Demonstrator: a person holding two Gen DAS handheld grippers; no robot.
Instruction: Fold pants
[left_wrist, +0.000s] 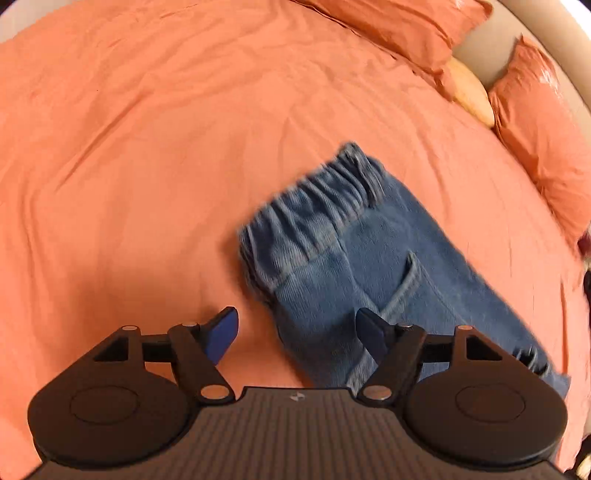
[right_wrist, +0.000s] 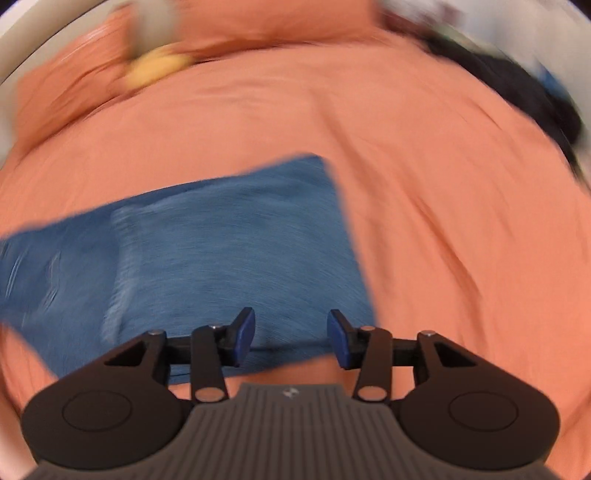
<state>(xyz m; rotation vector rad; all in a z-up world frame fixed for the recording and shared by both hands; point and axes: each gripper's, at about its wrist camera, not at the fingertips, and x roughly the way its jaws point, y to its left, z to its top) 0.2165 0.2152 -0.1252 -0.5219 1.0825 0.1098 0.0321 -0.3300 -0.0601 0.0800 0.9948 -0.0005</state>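
blue pants on orange bedspread, apparently folded, both hand-held grippers wide, empty

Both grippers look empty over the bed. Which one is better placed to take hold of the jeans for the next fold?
Probably the left gripper: open, with the jeans sharp between its fingers near the waistband. The right gripper, also open, sits over the hem, but its view is motion-blurred.

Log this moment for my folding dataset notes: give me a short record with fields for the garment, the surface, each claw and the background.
garment: blue jeans, lying flat, elastic waistband showing
surface: orange bedsheet
left claw: open, empty, above the jeans' edge
right claw: open, empty, above the jeans
background: orange pillows, a yellow item between them
image quality: right wrist view blurred
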